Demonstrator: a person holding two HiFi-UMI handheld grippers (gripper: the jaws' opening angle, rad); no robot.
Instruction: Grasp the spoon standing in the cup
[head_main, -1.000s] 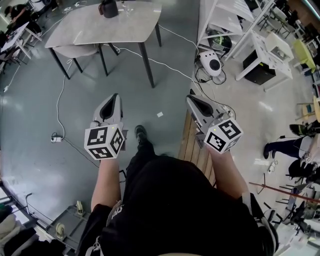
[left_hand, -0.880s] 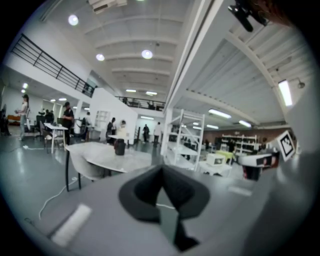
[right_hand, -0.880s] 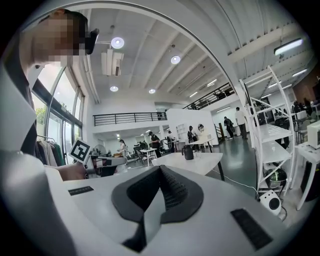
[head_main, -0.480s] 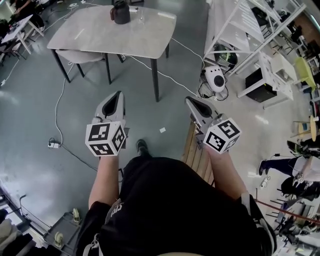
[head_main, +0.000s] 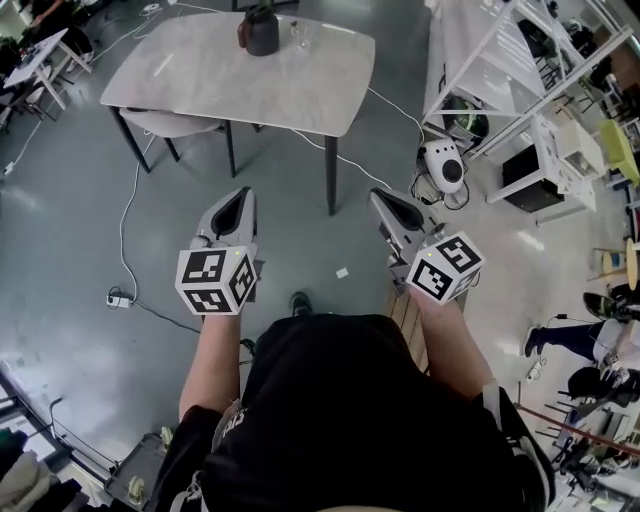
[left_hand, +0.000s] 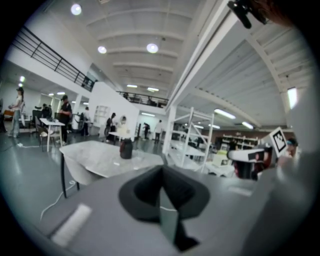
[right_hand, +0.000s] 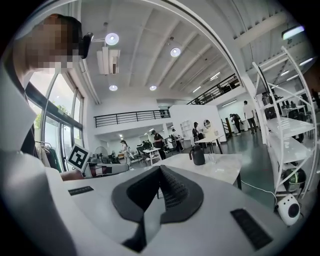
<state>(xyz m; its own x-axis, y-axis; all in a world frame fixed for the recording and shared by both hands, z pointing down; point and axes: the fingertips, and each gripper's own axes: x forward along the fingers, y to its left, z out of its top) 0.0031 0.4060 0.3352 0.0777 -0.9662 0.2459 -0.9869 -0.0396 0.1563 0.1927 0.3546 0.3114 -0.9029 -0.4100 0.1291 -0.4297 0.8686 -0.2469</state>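
A grey table (head_main: 200, 70) stands ahead on the floor, some way beyond both grippers. On its far side sit a dark jug (head_main: 261, 30) and, next to it, a small clear glass (head_main: 300, 38); a spoon is too small to make out. The jug (right_hand: 198, 155) and the glass (right_hand: 210, 159) also appear in the right gripper view, and the jug (left_hand: 126, 148) in the left gripper view. My left gripper (head_main: 238, 196) and right gripper (head_main: 380, 197) are held side by side above the floor, pointing at the table. Both are shut with nothing in them.
A chair (head_main: 170, 125) is tucked under the table's near left side. White shelf racks (head_main: 480, 60) stand at the right, with a round white device (head_main: 443, 165) on the floor below. Cables (head_main: 125, 200) cross the floor. A wooden pallet (head_main: 405, 310) lies below my right hand. People stand far off.
The table, jug and glass have slid down and nearer in the head view as both grippers are carried toward them. Both stay shut.
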